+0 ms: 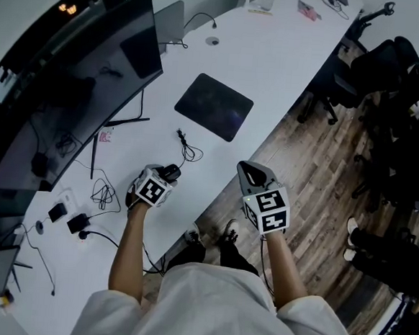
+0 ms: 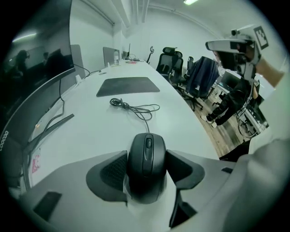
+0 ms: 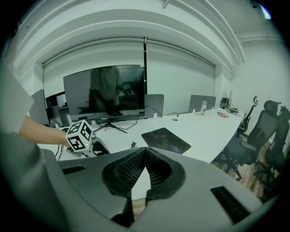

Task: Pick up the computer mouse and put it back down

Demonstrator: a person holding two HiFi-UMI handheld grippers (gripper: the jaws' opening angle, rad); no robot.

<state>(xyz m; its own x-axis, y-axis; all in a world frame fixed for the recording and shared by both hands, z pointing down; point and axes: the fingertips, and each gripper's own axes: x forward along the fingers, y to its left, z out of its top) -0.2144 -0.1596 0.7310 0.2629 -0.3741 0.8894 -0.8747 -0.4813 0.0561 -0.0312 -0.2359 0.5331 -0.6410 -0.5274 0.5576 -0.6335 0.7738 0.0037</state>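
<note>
A black wired computer mouse (image 2: 146,161) rests on the white table (image 1: 276,60) near its front edge, seen small in the head view (image 1: 172,171). My left gripper (image 2: 146,156) points steeply down over it, its jaws straddling the mouse's two sides, wide apart and not squeezing it. The mouse's cord (image 2: 136,108) lies in a loose tangle just beyond. My right gripper (image 1: 243,166) hangs to the right, beyond the table's edge over the wooden floor. Its pads meet at the tips (image 3: 145,150) with nothing between them. The left gripper's marker cube (image 3: 80,136) shows in the right gripper view.
A dark mouse pad (image 1: 214,106) lies farther along the table. A large curved monitor (image 1: 71,94) stands at the left, with cables and adapters (image 1: 75,221) beside its stand. Black office chairs (image 1: 390,69) crowd the floor at the right.
</note>
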